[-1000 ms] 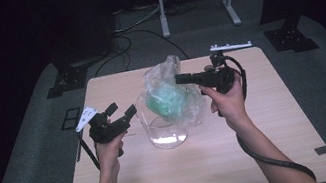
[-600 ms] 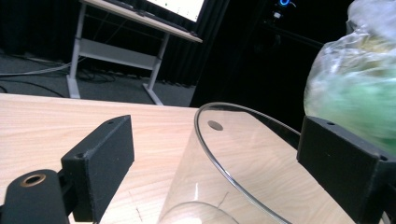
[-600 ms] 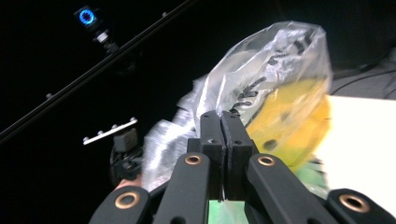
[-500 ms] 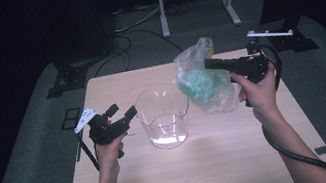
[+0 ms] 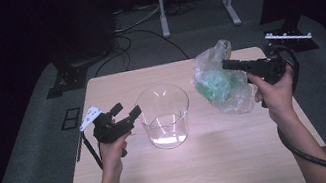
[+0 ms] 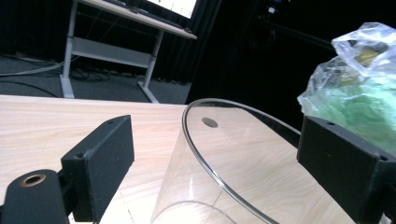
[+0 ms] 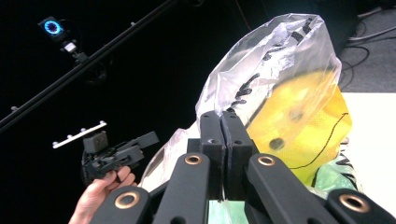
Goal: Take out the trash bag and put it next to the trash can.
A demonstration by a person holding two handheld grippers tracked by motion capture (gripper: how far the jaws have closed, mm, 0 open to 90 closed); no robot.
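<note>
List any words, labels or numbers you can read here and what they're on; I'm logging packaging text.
No text can be read.
Plastic bag, pinched in the right gripper: black marks on the film, not readable.
Yellow item inside the bag: black lines and dots, no words.
Glass beaker: no markings visible.

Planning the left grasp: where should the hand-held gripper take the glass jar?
Probably the jar's near wall at the rim, one jaw inside and one outside. It stands upright and open-topped, too wide to span. The left hand-held gripper already sits open beside that wall.
</note>
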